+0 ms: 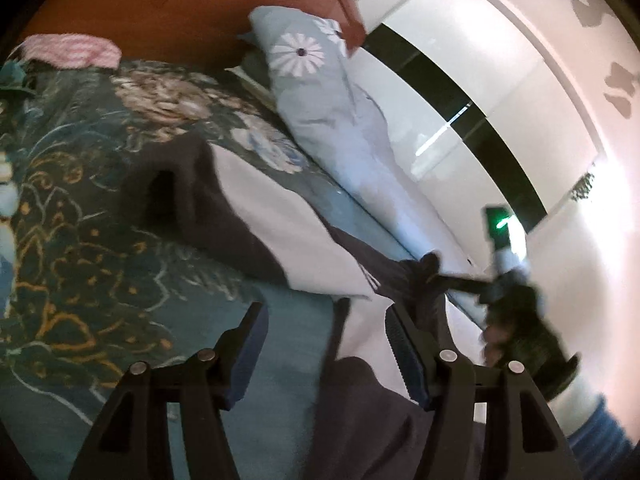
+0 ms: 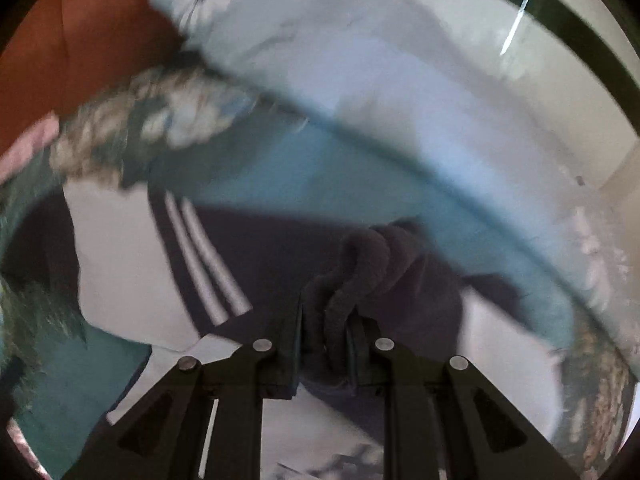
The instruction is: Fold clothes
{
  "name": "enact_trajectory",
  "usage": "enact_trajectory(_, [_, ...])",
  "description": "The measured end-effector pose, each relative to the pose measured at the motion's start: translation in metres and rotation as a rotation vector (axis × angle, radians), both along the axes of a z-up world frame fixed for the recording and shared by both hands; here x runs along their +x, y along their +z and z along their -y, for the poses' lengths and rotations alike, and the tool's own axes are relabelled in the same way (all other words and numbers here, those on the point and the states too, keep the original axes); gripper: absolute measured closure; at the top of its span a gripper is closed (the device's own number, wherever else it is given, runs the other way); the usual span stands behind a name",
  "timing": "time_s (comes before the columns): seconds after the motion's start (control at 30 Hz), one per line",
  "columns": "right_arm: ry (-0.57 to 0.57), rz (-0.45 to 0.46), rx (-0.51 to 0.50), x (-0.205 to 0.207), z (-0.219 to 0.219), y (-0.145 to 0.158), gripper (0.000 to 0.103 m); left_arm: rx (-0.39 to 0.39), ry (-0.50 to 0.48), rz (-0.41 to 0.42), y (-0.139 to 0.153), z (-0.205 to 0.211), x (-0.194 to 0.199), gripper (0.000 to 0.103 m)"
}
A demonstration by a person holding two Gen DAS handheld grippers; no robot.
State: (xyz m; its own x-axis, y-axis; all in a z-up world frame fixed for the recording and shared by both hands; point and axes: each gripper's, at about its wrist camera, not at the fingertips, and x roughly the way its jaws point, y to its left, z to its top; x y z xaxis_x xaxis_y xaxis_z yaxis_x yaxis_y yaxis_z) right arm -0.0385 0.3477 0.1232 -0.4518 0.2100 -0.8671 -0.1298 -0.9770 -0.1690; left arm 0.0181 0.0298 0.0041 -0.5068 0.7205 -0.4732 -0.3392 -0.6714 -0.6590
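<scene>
Your garment (image 1: 280, 224) was a dark navy and white top with three white stripes (image 2: 200, 256) on the navy part; no brand name or writing could be read on it. It lay spread on the bed (image 1: 80, 208), over the teal floral bedspread, its long axis slanting in your left view from upper left, where a dark opening gaped, down to lower right. There your right gripper (image 2: 324, 344) had its jaws clamped on a bunched fold of the navy cloth, right by the bed's edge. Your left gripper (image 1: 328, 352) hovered over the near end of the garment, jaws standing apart, nothing pinched between them. Beyond lay a pale blue pillow (image 1: 320, 92) with a white daisy print, against the orange-brown headboard (image 1: 160, 4). A pink striped cloth (image 1: 72, 50) sat farther off.
</scene>
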Motion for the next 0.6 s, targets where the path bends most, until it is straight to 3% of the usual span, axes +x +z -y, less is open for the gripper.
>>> enact_trajectory(0.13, [-0.002,0.032,0.021,-0.011,0.011,-0.027,0.084,0.01,0.04,0.033,-0.004,0.009,-0.005,0.038])
enact_trajectory(0.23, [0.001,0.035,0.016,-0.011,0.016,-0.031,0.079,0.002,0.06,0.058,-0.009,0.014,-0.011,0.038])
enact_trajectory(0.27, [0.014,0.035,0.007,-0.011,0.019,-0.03,0.075,0.002,0.071,0.065,-0.011,0.016,-0.013,0.038])
enact_trajectory(0.33, [0.081,0.027,-0.047,-0.007,0.026,-0.027,0.054,-0.004,0.099,0.068,-0.013,0.022,-0.016,0.038])
enact_trajectory(0.4, [0.18,0.014,-0.092,0.002,0.034,-0.018,0.044,-0.015,0.132,0.075,-0.017,0.028,-0.019,0.038])
enact_trajectory(0.47, [0.247,-0.028,-0.088,0.02,0.038,-0.003,0.044,0.021,0.138,0.092,-0.021,0.034,-0.027,0.038])
enact_trajectory(0.6, [0.243,-0.102,-0.168,0.074,0.017,0.025,0.044,0.156,0.184,0.167,-0.035,0.051,-0.053,0.038])
